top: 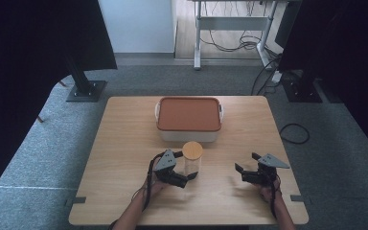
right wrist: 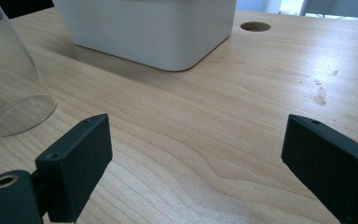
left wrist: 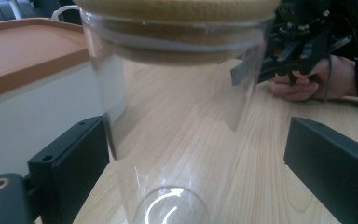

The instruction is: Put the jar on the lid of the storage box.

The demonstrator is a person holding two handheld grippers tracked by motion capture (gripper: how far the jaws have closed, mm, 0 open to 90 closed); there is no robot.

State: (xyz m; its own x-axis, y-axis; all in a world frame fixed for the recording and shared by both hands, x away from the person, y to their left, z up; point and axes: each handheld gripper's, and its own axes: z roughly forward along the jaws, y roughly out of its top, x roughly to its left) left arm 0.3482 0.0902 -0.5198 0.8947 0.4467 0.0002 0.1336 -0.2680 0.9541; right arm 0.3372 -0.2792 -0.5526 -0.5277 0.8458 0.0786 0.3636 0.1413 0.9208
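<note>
The left claw (top: pixel 184 178) sits low on the desk (top: pixel 124 143) with its jaws spread wide, and the clear glass jar (top: pixel 192 163) stands upright between them, its cork lid (top: pixel 192 150) on top. In the left gripper view the jar (left wrist: pixel 177 121) fills the gap: the left-hand jaw lies just beside the glass, perhaps touching, while the other jaw stands apart from it, so nothing is pinched yet. The jar's long axis runs straight up, square to the claw's approach, so I judge that closing the jaws would take it around the body. Behind the jar sits the white box (top: pixel 188 134) with its orange lid (top: pixel 189 113). Farther right, the right claw (top: pixel 248 170) rests on bare desk, jaws spread and empty, well apart from the jar, whose base (right wrist: pixel 9 98) shows off to its left.
</note>
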